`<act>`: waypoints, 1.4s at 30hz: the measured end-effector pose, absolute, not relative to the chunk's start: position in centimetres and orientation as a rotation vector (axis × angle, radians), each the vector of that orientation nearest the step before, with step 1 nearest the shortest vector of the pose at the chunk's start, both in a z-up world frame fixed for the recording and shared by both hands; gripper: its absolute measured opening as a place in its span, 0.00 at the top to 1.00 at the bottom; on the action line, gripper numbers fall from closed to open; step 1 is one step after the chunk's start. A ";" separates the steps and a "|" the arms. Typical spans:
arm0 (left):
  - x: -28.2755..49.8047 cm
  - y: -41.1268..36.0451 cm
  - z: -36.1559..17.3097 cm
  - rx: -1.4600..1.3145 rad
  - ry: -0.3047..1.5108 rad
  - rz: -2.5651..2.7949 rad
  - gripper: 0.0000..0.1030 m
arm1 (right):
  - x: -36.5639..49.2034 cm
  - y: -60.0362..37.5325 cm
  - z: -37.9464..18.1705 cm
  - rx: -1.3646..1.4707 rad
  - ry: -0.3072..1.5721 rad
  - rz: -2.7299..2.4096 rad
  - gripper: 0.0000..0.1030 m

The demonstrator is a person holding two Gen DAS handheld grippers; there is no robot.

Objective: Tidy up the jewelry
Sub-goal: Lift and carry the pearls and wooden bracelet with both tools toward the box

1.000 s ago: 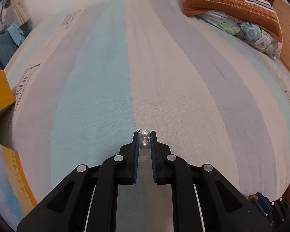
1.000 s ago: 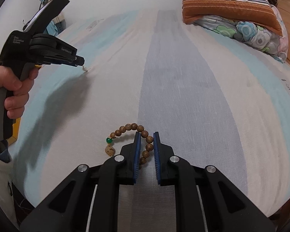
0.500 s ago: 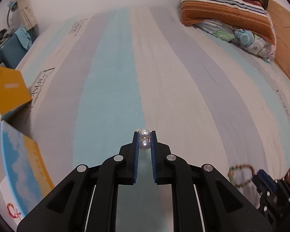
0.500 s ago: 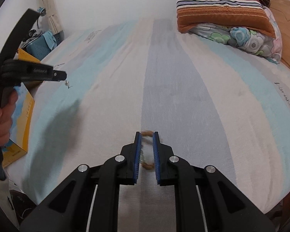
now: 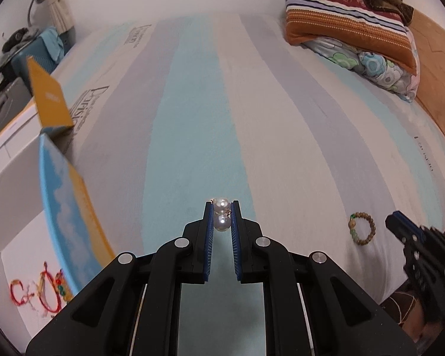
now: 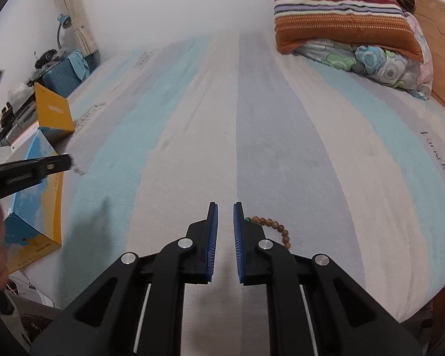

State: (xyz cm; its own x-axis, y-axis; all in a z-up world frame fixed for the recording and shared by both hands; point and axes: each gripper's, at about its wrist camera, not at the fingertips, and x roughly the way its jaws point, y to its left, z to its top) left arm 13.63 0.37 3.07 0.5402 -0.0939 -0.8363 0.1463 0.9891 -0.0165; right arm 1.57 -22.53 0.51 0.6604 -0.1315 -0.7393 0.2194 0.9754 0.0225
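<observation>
My left gripper is shut on a pair of pearl earrings and holds them above the striped bed sheet. It also shows at the left of the right wrist view. A wooden bead bracelet with green beads lies on the sheet at the right. In the right wrist view it lies just right of my right gripper, partly hidden behind the right finger. My right gripper is narrowly open and empty. It also shows in the left wrist view.
An open yellow and blue box stands beside the bed at the left, with red string jewelry on white inside. Stacked pillows lie at the far right. A blue case and clutter stand at the far left.
My left gripper has moved left toward the box with the earrings. My right gripper has let go of the bracelet and shifted left; the bracelet lies on the sheet.
</observation>
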 end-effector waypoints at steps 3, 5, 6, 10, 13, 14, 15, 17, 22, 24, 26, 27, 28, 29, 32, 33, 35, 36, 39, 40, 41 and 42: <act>13.2 1.2 2.8 0.046 1.000 -0.128 0.90 | 2.1 -24.4 -0.5 0.123 0.888 -0.229 0.73; 13.1 1.7 2.7 0.041 1.002 -0.121 0.90 | 2.5 -25.5 -1.4 0.128 0.919 -0.248 0.70; 13.0 1.8 2.7 0.036 1.004 -0.118 0.90 | 2.7 -26.1 -2.0 0.118 0.940 -0.266 0.70; 13.2 1.8 2.7 0.029 1.007 -0.116 0.90 | 3.2 -26.9 -3.9 0.134 0.989 -0.269 0.70; 13.2 1.4 2.8 0.035 1.004 -0.125 0.90 | 3.7 -27.1 -4.8 0.131 1.006 -0.277 0.70; 13.2 1.2 2.8 0.039 1.004 -0.128 0.90 | 3.9 -27.1 -5.1 0.127 1.012 -0.286 0.70; 13.2 1.1 2.8 0.041 1.005 -0.130 0.90 | 4.2 -27.1 -5.5 0.127 1.022 -0.288 0.70; 13.3 0.9 2.8 0.047 1.004 -0.134 0.90 | 4.5 -27.1 -6.0 0.127 1.036 -0.289 0.70; 13.5 1.1 2.8 0.052 1.008 -0.130 0.89 | 5.0 -27.3 -7.1 0.121 1.061 -0.302 0.84; 13.5 1.1 2.9 0.050 1.007 -0.127 0.89 | 4.9 -27.2 -6.7 0.136 1.056 -0.300 0.93; 13.4 1.1 3.0 0.049 1.004 -0.126 0.90 | 4.7 -27.0 -6.4 0.135 1.045 -0.301 0.93; 13.4 1.1 3.1 0.048 1.003 -0.125 0.89 | 4.6 -26.8 -6.2 0.137 1.036 -0.299 0.93; 13.4 1.0 3.1 0.048 1.003 -0.126 0.89 | 4.5 -26.6 -6.0 0.139 1.029 -0.297 0.93; 13.3 1.0 3.2 0.050 1.003 -0.127 0.89 | 4.4 -26.5 -5.6 0.141 1.017 -0.297 0.93; 13.1 0.9 3.4 0.052 0.999 -0.127 0.90 | 4.1 -26.2 -4.4 0.142 0.987 -0.286 0.93; 13.0 0.9 3.5 0.051 0.997 -0.126 0.90 | 4.1 -26.0 -3.9 0.140 0.975 -0.283 0.93; 12.9 1.0 3.6 0.051 0.993 -0.127 0.89 | 3.9 -25.5 -2.9 0.135 0.952 -0.274 0.93; 12.8 1.0 3.7 0.051 0.991 -0.126 0.89 | 3.9 -25.4 -2.6 0.132 0.945 -0.273 0.93; 12.7 1.4 4.0 0.047 0.986 -0.126 0.90 | 3.9 -25.1 -1.2 0.127 0.922 -0.265 0.93; 12.7 1.5 4.2 0.046 0.986 -0.122 0.90 | 4.0 -25.0 -0.8 0.125 0.917 -0.265 0.93; 12.7 1.7 4.5 0.048 0.981 -0.111 0.89 | 4.1 -24.8 -0.3 0.120 0.912 -0.265 0.93; 12.6 1.8 4.8 0.047 0.979 -0.107 0.89 | 4.3 -24.6 0.1 0.117 0.909 -0.264 0.93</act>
